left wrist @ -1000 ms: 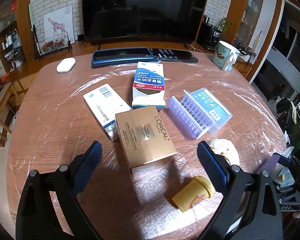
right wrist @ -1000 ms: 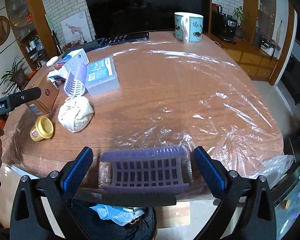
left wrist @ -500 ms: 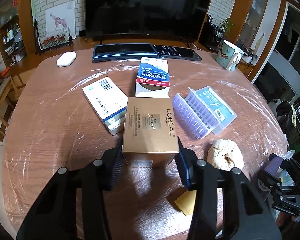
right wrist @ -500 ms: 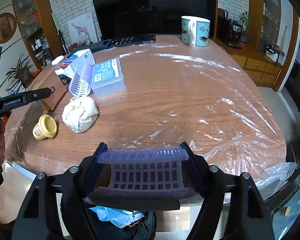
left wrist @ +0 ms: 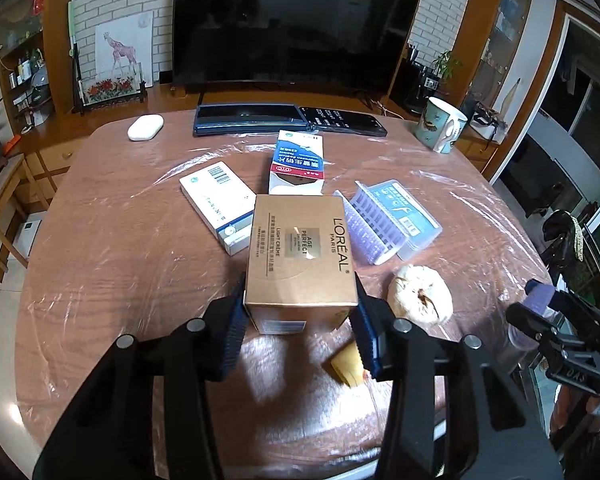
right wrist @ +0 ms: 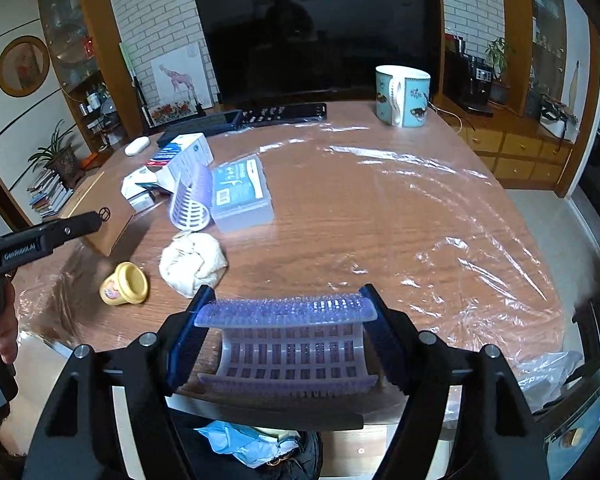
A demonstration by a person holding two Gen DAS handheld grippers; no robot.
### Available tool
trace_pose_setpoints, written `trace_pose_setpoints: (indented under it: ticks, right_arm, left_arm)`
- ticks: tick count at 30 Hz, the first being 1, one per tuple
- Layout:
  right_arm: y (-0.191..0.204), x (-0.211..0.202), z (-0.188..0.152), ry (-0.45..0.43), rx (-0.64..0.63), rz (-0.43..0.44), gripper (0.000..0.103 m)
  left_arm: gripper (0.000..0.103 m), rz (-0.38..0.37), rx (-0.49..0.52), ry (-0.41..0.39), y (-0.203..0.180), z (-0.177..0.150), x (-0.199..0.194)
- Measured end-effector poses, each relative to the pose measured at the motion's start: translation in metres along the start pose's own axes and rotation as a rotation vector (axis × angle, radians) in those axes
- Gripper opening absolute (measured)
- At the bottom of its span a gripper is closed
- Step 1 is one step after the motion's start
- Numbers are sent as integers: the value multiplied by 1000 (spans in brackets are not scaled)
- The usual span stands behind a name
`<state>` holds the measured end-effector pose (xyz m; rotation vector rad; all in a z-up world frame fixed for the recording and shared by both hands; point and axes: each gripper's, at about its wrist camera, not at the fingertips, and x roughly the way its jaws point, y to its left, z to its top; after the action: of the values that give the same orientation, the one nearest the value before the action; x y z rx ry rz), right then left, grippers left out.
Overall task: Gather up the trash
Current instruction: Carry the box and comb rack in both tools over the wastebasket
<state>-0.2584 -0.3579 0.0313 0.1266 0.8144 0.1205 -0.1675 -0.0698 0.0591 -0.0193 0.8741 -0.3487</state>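
Both jaw pairs stood wide a second ago and have since closed. The left gripper (left wrist: 300,316) now clamps the gold L'Oréal carton (left wrist: 301,254) by its near end. The right gripper (right wrist: 288,340) grips the purple ribbed plastic tray (right wrist: 288,344) across its ends, above the open trash bag (right wrist: 256,442). Judgement: two items secured, disposal next; the crumpled tissue ball (right wrist: 192,262) and yellow cap (right wrist: 125,285) remain outside the jaws.

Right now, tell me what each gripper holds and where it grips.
Left gripper: the gold box, by its near end's two sides. Right gripper: the purple tray, by its two ends.
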Motion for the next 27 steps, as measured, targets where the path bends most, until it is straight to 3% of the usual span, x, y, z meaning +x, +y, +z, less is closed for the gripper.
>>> trace_pose_setpoints:
  ticks: [27]
  right_arm:
    - [31, -47, -33, 4, -91, 92, 73]
  left_arm:
    - [48, -9, 65, 28, -34, -68, -56]
